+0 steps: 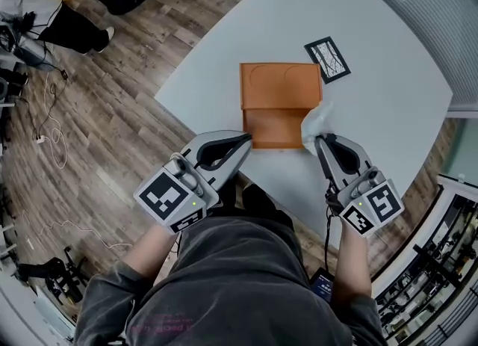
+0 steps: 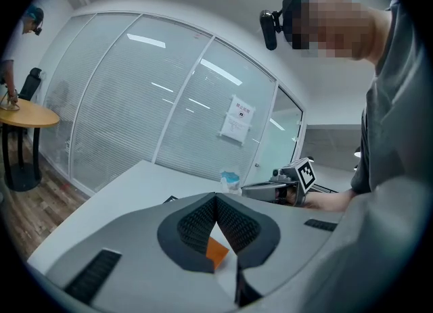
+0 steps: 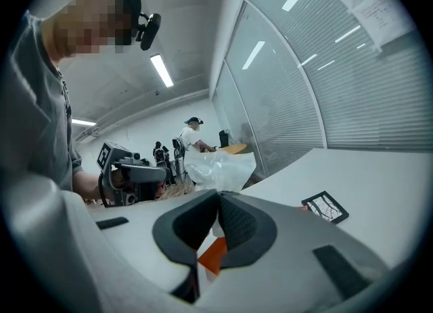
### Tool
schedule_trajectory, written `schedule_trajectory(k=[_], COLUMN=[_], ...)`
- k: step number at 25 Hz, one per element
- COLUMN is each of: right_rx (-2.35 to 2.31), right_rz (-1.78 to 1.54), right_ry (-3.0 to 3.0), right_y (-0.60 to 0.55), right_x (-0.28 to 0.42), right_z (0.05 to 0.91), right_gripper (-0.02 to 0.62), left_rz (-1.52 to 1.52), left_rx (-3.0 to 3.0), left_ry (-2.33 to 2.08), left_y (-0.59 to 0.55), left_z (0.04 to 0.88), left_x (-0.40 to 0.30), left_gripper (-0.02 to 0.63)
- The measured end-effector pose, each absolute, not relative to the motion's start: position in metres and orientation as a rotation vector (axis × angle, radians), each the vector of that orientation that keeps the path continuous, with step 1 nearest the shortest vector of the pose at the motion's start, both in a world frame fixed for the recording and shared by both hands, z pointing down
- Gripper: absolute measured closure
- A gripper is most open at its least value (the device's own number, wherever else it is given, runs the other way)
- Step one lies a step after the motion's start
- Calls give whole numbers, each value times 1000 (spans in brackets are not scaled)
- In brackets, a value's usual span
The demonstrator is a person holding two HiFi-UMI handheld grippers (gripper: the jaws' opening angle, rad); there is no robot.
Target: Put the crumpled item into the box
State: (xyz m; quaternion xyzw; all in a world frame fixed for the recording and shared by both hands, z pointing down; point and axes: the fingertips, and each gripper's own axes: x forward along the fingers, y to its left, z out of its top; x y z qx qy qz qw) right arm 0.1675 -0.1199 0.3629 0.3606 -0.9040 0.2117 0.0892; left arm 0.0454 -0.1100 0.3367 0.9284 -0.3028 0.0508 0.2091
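You have the crumpled item (image 1: 317, 119), a white, translucent, wrinkled wad, pinched at the tips of your right gripper (image 1: 319, 138). It sits just right of centre in the head view and overlaps the right edge of the box (image 1: 278, 83). The box is orange and shallow, lying open at centre frame, with two round outlines on its far half.

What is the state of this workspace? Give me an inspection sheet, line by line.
Surface: white table, wood floor around it.
Job's things: orange box open; crumpled item at its right edge, not inside.
Clutter: marker card beyond the box.
Grippers: left gripper shut, empty; right gripper shut on the crumpled item.
Cables: loose cables on the floor, left.
Surroundings: glass partition; another person seated far left.
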Motion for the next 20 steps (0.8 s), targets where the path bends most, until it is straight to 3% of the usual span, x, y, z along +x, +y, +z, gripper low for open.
schedule_trajectory(k=[20], right_rx=[905], right_rz=[563], right_ry=[-2495], right_y=[-148], right_x=[125], right_z=[436], right_gripper=[589], left_rz=[140], left_rx=[2503], left_ry=[-799], left_y=[-130], left_z=[367], left_x=[1], left_gripper=[594])
